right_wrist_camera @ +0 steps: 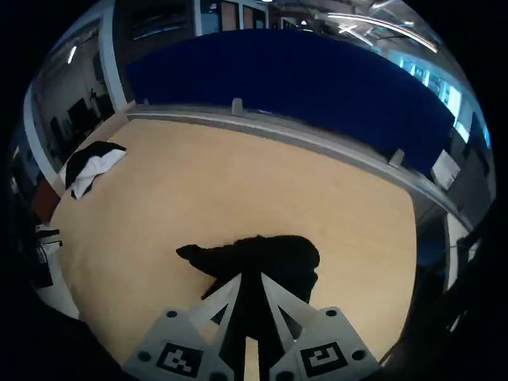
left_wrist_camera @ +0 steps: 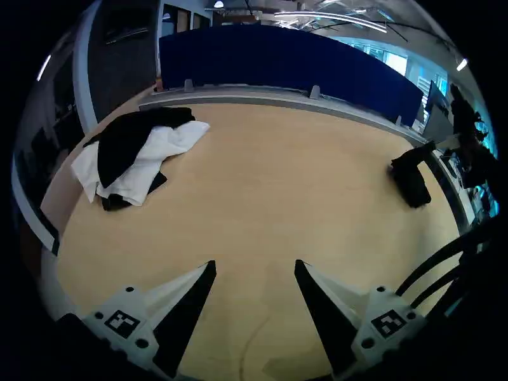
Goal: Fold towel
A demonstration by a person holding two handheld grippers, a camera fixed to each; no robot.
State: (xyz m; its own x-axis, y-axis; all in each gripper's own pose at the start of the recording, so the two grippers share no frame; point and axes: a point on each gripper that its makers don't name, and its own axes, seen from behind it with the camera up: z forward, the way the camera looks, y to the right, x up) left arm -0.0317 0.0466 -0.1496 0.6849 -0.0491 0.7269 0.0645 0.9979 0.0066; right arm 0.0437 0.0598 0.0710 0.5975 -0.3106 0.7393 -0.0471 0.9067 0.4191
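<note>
left gripper view: the left gripper (left_wrist_camera: pixel 254 263) hangs over bare tabletop (left_wrist_camera: pixel 273 190), its tongs spread wide with nothing between them. a pile of black and white towels (left_wrist_camera: pixel 136 155) is heaped at the far left corner, well apart from it. near the right edge lies a dark bundle, by its look the black towel (left_wrist_camera: pixel 409 181). the top is pale, smooth wood. a grey rail (left_wrist_camera: pixel 254 95) and a blue partition (left_wrist_camera: pixel 286 63) close off its far side, and a black chair (left_wrist_camera: pixel 444 273) stands at the near right. beyond is an open office.

right gripper view: the right gripper (right_wrist_camera: pixel 252 276) sits low at the black towel (right_wrist_camera: pixel 267 254), which lies crumpled on the near middle of the tabletop (right_wrist_camera: pixel 222 184). the tongs stand narrow with dark cloth in the gap. i cannot tell whether they truly pinch it. the pile of black and white towels (right_wrist_camera: pixel 92 166) lies far off at the left corner, and the blue partition (right_wrist_camera: pixel 286 76) runs behind.

the towel looks soft, limp and light. it should sag and drape when lifted, slide easily on this smooth wood, and take no harm from a firm pinch. it is best held by two corners of one edge. its pointed end toward the left looks like one corner, and the rest are buried in the crumple, so it likely needs spreading first.
</note>
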